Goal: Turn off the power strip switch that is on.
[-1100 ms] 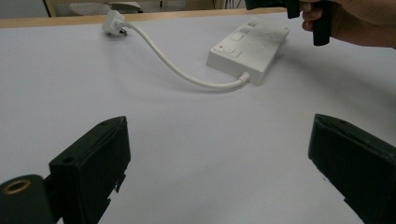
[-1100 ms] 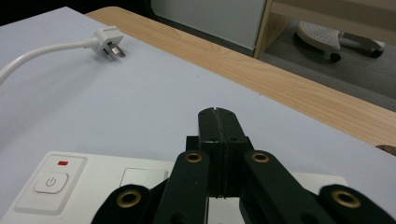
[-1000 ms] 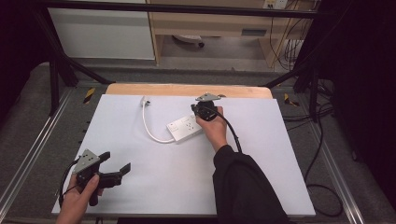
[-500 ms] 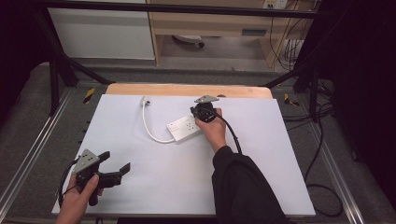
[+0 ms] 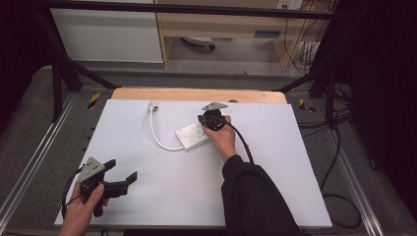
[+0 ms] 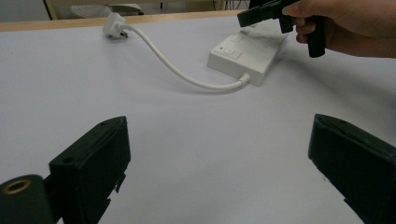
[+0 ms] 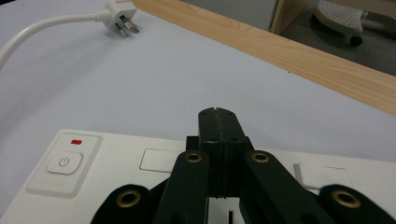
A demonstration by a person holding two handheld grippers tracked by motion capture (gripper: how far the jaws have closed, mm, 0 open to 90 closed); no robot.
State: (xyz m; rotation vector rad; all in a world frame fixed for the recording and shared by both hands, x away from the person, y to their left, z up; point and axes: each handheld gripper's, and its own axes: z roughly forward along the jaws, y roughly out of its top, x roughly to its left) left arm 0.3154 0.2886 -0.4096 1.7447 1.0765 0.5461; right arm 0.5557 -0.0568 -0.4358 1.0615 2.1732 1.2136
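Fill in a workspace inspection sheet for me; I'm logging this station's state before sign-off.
Surface: white table top, wooden strip along its far edge.
Job's things: white power strip, its cord curving to an unplugged plug.
Clutter: nothing seen.
Grippers: right gripper shut, empty, over the strip; left gripper open, empty, near front-left corner.
Cables: black cable trailing from right gripper; more on floor, right.
Surroundings: dark frame, wooden furniture behind.

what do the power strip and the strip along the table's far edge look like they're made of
Power strip: likely moulded plastic, smooth white, slightly glossy, with a pressed-in power button. Far edge strip: looks like light wood or wood-look laminate, with visible grain lines and a matte finish.
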